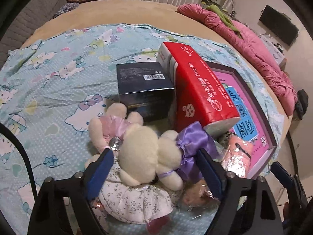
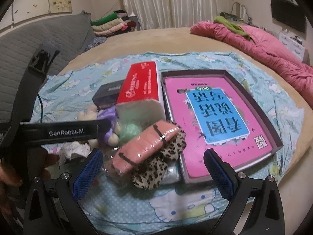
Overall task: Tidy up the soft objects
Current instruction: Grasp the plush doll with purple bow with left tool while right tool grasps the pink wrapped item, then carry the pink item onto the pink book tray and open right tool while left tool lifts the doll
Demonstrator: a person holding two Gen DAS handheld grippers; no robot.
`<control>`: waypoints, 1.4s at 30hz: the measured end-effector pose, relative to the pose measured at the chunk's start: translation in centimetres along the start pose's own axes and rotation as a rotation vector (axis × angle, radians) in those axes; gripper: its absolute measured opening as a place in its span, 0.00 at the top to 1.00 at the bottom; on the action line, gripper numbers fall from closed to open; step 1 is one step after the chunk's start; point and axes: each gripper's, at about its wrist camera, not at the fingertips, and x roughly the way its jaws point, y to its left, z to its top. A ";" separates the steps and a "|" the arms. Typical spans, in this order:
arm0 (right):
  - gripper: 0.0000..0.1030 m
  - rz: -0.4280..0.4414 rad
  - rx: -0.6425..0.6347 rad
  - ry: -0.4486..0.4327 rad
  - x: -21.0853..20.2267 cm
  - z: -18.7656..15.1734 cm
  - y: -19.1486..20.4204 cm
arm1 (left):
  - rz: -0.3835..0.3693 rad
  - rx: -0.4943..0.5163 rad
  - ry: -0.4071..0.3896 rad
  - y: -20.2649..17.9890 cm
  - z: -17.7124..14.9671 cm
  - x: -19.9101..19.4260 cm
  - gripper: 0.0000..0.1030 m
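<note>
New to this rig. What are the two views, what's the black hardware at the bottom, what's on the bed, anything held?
No robot arm here: a person carries a handheld two-finger gripper in each hand, each with a fisheye camera looking along its blue-padded fingers. One picture is the left wrist view, the other the right.

The left gripper has its jaws on either side of a cream plush bear in a purple dress; whether the pads press on it yet I cannot tell. The right gripper is open, holding nothing, over a wrapped pink bundle lying on a leopard-print item.

On the cartoon-cat sheet also lie a red tissue pack, a dark box and a shallow box containing a pink book.
</note>
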 end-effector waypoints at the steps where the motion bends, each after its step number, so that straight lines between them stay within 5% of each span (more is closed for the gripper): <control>1: 0.05 0.003 0.011 -0.003 0.1 0.1 -0.1 | -0.010 0.001 0.000 0.0 0.0 0.0 0.24; 5: 0.10 0.012 0.027 0.036 1.3 0.3 0.0 | -0.024 0.013 0.004 0.0 0.0 0.1 0.27; 10: 0.42 0.041 0.009 0.092 2.8 0.3 0.9 | -0.084 -0.015 0.002 1.0 -0.1 0.0 0.31; 16: 0.63 0.049 -0.033 0.079 3.3 0.3 1.2 | -0.118 -0.024 -0.008 1.5 -0.3 -0.1 0.38; 25: 0.75 0.125 -0.033 0.038 1.7 0.6 -0.2 | -0.140 -0.015 -0.042 1.3 -0.6 -1.4 0.50; 42: 0.76 0.164 -0.002 -0.039 -1.2 1.1 -1.6 | -0.158 -0.031 -0.142 0.9 -0.5 -5.4 0.57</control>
